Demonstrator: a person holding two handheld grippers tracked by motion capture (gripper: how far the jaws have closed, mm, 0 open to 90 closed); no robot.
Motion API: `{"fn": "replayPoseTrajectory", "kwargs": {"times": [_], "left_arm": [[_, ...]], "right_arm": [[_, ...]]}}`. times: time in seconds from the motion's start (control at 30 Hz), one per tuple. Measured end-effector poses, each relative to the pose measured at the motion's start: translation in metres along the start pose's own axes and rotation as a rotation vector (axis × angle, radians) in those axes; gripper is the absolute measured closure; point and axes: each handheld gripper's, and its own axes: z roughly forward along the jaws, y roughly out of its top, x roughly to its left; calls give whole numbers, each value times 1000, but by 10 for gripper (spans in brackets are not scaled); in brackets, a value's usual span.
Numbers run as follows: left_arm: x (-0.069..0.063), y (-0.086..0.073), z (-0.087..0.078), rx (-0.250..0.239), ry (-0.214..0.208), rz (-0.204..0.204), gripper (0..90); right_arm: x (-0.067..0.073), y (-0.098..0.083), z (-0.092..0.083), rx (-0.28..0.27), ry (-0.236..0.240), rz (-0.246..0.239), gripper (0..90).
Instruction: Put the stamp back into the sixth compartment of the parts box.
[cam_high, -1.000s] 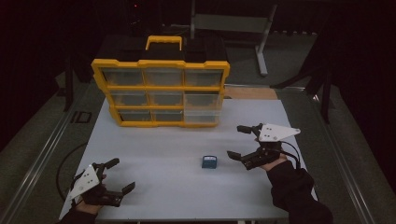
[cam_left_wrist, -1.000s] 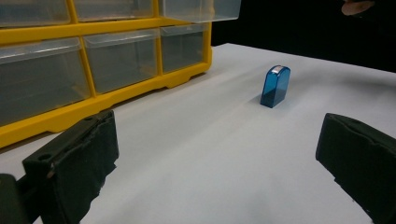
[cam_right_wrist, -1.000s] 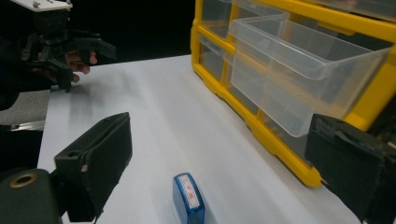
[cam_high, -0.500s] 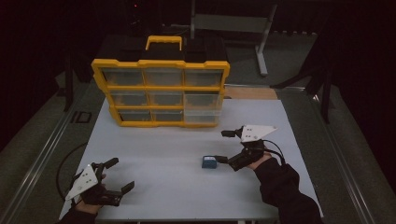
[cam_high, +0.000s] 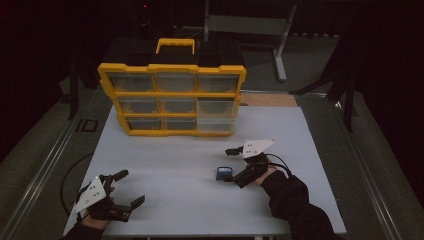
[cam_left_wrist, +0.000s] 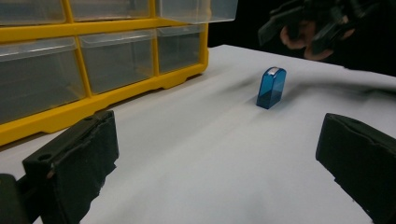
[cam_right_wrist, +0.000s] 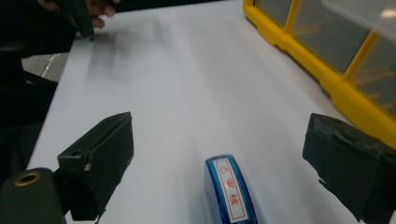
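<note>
On the white table (cam_high: 175, 165) in a dark room, both grippers' fingers stand apart, the right gripper (cam_high: 231, 164) beside the blue stamp (cam_high: 222, 173).

You see a dim room: only the white table (cam_high: 200, 165) catches light, its surroundings nearly black. The blue stamp (cam_right_wrist: 229, 191) is blurred close up; the far hand (cam_left_wrist: 317, 32) is soft.

Hand-held two-jaw grippers and the person's sleeve.
Each gripper, left gripper (cam_high: 120, 190) and right gripper (cam_high: 231, 164), is black with blocky matte jaws and a pale grey three-cornered plate (cam_high: 258, 146) on top; a black cable (cam_high: 67, 176) loops off at 9 o'clock of the left one. A brass-ringed hole (cam_right_wrist: 26, 178) marks the right gripper's body. A dark sleeve (cam_high: 295, 205) covers the right forearm.
</note>
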Motion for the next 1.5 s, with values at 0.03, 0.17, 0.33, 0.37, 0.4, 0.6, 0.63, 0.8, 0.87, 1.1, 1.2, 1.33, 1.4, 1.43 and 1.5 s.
{"fn": "replayPoseTrajectory", "kwargs": {"times": [0.03,0.17,0.33,0.37,0.4,0.6,0.63,0.8,0.87,1.1,1.2,1.33,1.4,1.43,1.5], "left_arm": [[0,0,0,2,1,1,4],[0,0,0,1,0,2,4],[0,0,0,-2,-4,-1,4],[0,0,0,-3,-5,-1,4],[0,0,0,-4,-8,-3,4],[0,1,0,-9,-12,-8,4],[0,0,0,-8,-12,-8,4],[0,0,0,-8,-17,-11,4],[0,0,0,-8,-18,-12,4],[1,0,0,-7,-22,-14,5],[1,0,0,-5,-24,-14,4],[0,0,0,-2,-26,-12,4],[0,0,0,-2,-27,-12,4],[0,0,0,-2,-27,-12,4],[0,0,1,0,-28,-10,4]], "right_arm": [[-1,-3,2,4,3,1,89],[-5,-13,9,33,21,19,90],[-8,-21,15,76,19,27,167],[-9,-23,16,83,19,31,157],[-10,-24,17,91,23,35,160],[-14,-32,21,145,20,-18,294],[-15,-34,22,152,25,-19,330],[-18,-40,25,182,43,-35,451],[-19,-41,26,188,59,-38,493],[-22,-43,28,193,76,-41,542],[-22,-45,30,207,84,-52,585],[-22,-47,32,223,99,-73,665],[-23,-46,31,222,107,-82,687],[-23,-46,31,222,107,-82,687],[-23,-45,31,230,112,-99,692]]}}
